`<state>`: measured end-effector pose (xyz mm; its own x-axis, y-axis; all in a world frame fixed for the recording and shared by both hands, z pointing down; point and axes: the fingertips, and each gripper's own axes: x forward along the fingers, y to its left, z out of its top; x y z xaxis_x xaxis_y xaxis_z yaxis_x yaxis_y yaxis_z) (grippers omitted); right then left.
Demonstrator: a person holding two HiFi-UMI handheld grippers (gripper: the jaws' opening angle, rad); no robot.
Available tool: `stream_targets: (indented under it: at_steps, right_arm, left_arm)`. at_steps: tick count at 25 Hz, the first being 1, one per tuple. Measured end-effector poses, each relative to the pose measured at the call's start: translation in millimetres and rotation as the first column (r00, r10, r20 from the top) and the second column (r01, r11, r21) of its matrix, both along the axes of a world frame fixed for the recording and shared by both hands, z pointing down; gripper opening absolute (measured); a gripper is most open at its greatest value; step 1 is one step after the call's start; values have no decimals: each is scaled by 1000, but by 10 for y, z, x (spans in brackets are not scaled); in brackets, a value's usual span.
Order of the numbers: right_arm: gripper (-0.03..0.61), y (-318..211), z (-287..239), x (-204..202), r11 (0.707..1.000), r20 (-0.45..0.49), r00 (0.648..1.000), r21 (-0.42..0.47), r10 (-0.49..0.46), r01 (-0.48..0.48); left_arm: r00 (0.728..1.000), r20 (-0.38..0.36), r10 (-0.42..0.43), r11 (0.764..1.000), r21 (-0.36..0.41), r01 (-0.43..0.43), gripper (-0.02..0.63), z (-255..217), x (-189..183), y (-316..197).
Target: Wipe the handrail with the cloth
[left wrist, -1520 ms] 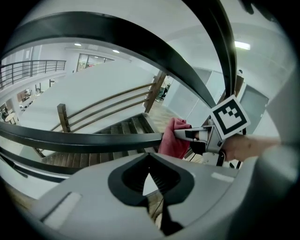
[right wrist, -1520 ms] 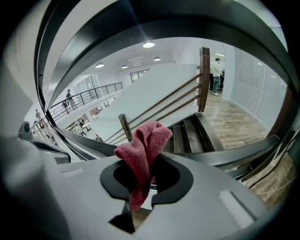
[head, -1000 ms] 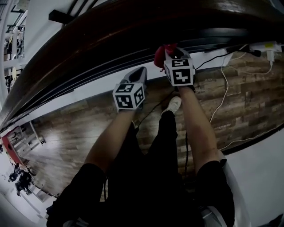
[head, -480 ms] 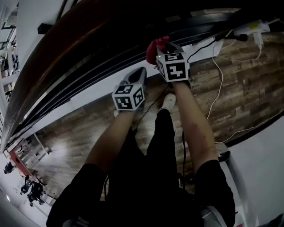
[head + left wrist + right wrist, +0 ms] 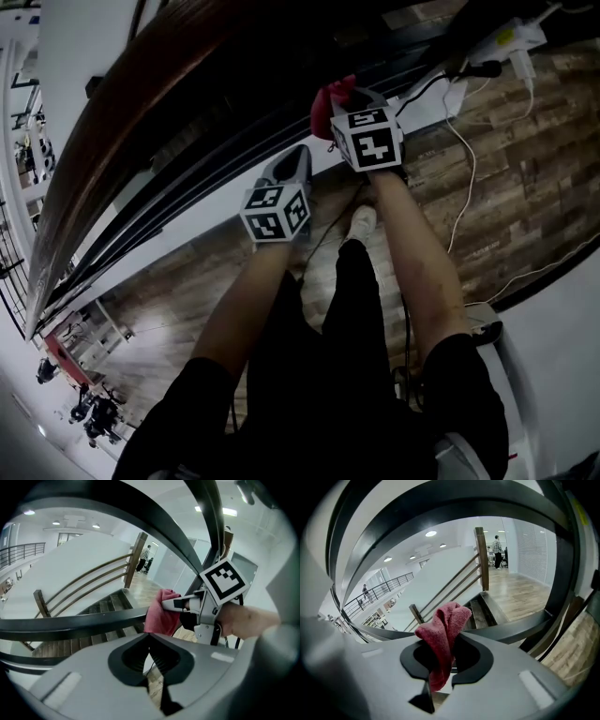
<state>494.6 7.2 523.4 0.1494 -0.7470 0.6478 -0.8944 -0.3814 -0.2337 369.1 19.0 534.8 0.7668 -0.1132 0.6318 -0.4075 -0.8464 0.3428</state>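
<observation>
Cloth [image 5: 443, 629]: red, soft, light and limp, I judge; my right tool [image 5: 439, 667] is clamped on its folded middle, which suits, leaving the bunch free; near handrail [image 5: 155, 98], contact unclear; my left tool [image 5: 151, 658] closed, empty

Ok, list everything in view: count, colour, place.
handrail: one, dark brown, curving above both grippers
cloth: one, red, in the right gripper
power strip: one, white, with cables, on the floor at upper right
floor: brown wood planks, below
stairs: one flight, brown, beyond the rail
left gripper: grey, jaws together, empty
right gripper: grey, shut on the cloth
legs: two, black trousers
</observation>
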Motion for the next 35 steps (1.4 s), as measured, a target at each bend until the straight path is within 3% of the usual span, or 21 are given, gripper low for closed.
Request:
stream_targets:
  at_steps: [7,13,20,24,35]
  right_arm:
    - [55,122,38,260,994,65,993,29,100,-102]
    - [57,260,-29,573,989,3,989,33,145,-145]
    - [57,329,-63,727,982,22,982,35,186,-187]
    - [57,412,-81,877,982,-25,982,16,188,-188]
    - [57,626,-72,1200,939,96,940,75,327,-334]
  left_arm:
    - [999,16,38,999,-16,-38,-2,23,140,83]
    - [993,16,116,993,-13,-116,-2,-6,373,149]
    - [978,-1,209,978,-7,-209,-2,-81,612,375]
    - [980,1,201,979,-36,-200,-2,-34,716,425]
    - [973,15,230,972,-48,-229,-2,35,882,552]
